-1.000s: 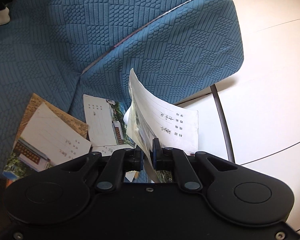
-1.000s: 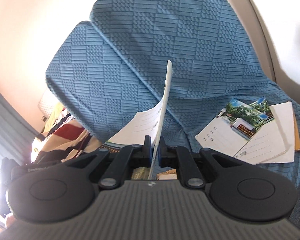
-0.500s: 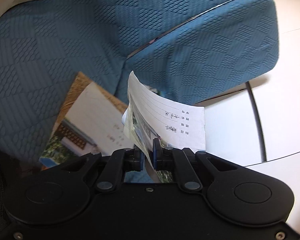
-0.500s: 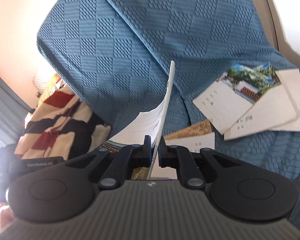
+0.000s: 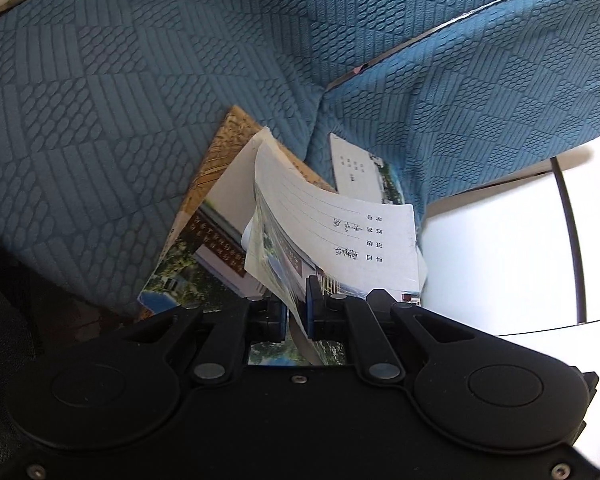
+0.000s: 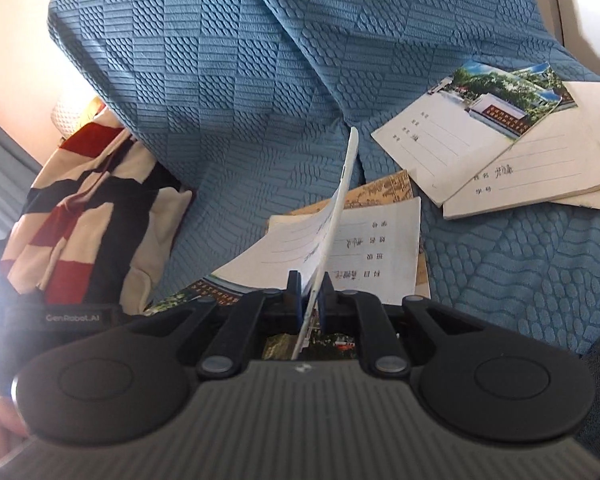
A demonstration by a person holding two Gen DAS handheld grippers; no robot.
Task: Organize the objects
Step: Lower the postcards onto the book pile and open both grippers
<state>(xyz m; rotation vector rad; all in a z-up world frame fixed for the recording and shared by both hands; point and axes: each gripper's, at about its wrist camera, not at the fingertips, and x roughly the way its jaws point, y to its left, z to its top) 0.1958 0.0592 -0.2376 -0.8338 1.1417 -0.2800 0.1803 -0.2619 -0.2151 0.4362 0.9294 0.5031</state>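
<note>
Left tongs (image 5: 296, 314) and right tongs (image 6: 311, 294) nearly shut, each pinching one edge of the bowed notebook (image 5: 340, 232), low above a notebook pile (image 6: 372, 256) near the blue sofa's (image 6: 240, 80) front edge. Beyond: second pile (image 6: 512, 148) to the right, open cushion left, striped cloth (image 6: 84, 200) at far edge.

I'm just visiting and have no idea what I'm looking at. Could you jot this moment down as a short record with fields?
Setting: blue quilted sofa cover
Left gripper: shut on a bent notebook
Right gripper: shut on a notebook seen edge-on
Beneath: a notebook lying flat on a brown booklet
Elsewhere: overlapping notebooks on the cover, on the right in the right camera
Also seen: striped cloth
Same notebook in both grippers: cannot tell
</note>
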